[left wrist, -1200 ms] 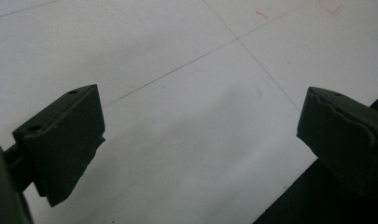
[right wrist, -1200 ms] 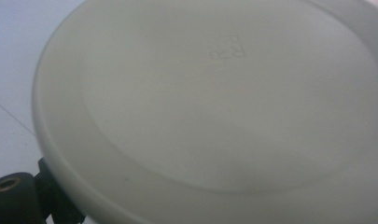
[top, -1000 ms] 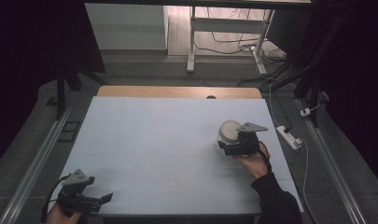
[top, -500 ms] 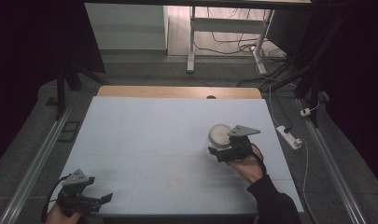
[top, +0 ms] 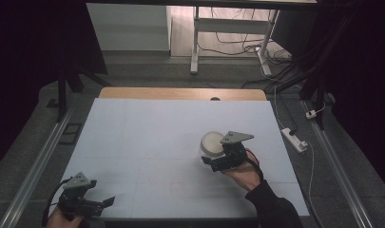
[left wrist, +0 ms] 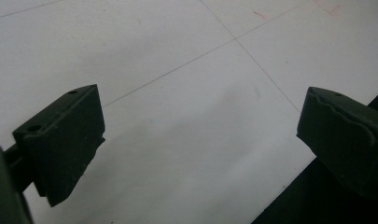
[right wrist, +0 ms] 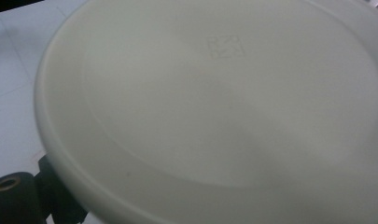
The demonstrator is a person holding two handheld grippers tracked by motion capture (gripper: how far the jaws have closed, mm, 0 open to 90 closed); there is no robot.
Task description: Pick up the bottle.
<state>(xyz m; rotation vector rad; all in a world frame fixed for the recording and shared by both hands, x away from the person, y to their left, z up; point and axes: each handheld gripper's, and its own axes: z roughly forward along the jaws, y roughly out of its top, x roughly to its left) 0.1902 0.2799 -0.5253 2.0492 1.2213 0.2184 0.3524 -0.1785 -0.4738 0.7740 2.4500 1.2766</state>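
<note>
High view: gripping a white round bowl (top: 212, 143) in the right gripper (top: 214, 160), right of centre on the white counter (top: 147, 137); hand curling round the gripper from below, forearm angling in from the lower right; resting the left gripper (top: 102, 203) at the near left corner, well apart.
Left gripper view: holding jaws released and wide, nothing between, pointing over bare counter.
Right gripper view: looking across the bowl's pale flat face, tilted close to the lens; clenching on its rim, judging by position; keeping it level and moving slowly advised.
</note>
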